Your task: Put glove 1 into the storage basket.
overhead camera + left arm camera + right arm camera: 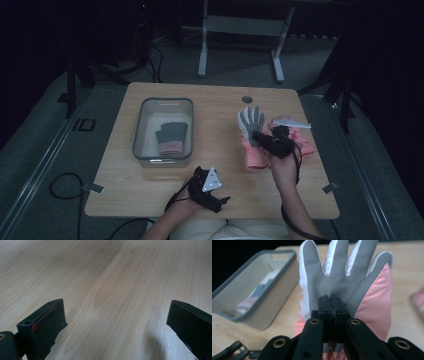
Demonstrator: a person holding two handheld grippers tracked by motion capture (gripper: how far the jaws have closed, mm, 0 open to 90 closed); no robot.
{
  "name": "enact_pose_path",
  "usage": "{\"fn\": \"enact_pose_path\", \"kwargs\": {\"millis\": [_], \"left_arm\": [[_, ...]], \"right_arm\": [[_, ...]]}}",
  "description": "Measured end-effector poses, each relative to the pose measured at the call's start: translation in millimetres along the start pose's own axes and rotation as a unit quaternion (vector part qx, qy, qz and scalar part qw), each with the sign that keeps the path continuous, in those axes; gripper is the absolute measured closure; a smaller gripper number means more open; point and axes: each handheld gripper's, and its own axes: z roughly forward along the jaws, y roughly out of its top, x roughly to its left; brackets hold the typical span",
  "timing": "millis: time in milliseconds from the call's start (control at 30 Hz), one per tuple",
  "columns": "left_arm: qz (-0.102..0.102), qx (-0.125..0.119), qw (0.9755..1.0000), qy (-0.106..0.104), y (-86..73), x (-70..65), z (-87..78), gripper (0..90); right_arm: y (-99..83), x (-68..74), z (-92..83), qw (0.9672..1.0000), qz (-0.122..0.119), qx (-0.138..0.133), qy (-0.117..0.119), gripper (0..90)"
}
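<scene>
Right hand and forearm enter from the bottom edge of the high view, right of centre, reaching forward over the wooden table [150, 190]. The right gripper [261, 136] is held raised above the right half of the table, jaws pointing away from the person. In the right gripper view its two black jaws are pressed tightly together on the grey textured palm of a pink and grey ski glove [342, 282]; the glove hangs pinched between them, fingers spread upward, its pink cuff falling below the grip.

The left hand sits near the front edge of the table, left of centre, with the left gripper [212, 192] low over the wood, the grey three-cornered plate on top facing up. In the left gripper view its jaws stand wide apart with bare table surface between them; nothing is held.

Count of gloves: three. One is the glove in the right gripper. A second pink glove [300, 137] lies on the table just behind and to the right of the held one, partly covered by the gripper; whether the two touch cannot be told. A third, a dark grey glove [171, 136] with a pink cuff, lies flat inside the bin.

Count of bins: one, a grey-rimmed rectangular plastic bin [162, 160] on the left half of the table, well apart from the held glove.

Count of grippers: two.

One round cable hole [247, 99] sits near the far edge of the table.
</scene>
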Motion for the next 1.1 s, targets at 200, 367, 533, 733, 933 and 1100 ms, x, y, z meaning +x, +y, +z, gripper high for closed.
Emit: {"fn": "enact_pose_path", "kwargs": {"millis": [200,367,533,733,933,1100], "left_arm": [[0.007,-0.002,1.0000,-0.006,-0.6,1.3,-1.3,1.7],[0.008,-0.004,1.0000,-0.004,-0.3,1.6,-1.5,1.7],[0.014,-0.002,0.9999,-0.004,-0.6,1.0,-1.5,1.6],[0.017,0.000,0.9998,-0.005,-0.9,0.4,-1.4,1.6],[0.017,0.002,0.9998,-0.009,-1.3,0.4,-0.9,1.7],[0.016,0.000,0.9998,-0.010,-1.8,1.7,-1.1,1.7]], "right_arm": [[-19.4,-3.1,30.3,0.9987,0.006,0.029,-0.041,88.1],[-37.7,-3.3,59.3,0.9966,0.017,0.063,-0.049,88.1],[-44.3,3.5,79.2,0.9949,0.021,0.084,-0.051,87.8],[-48.5,8.6,100.2,0.9921,0.021,0.110,-0.056,85.6],[-49.7,10.8,105.2,0.9914,0.020,0.114,-0.061,81.5],[-42.4,14.0,93.0,0.9947,0.009,0.091,-0.047,74.4]]}}
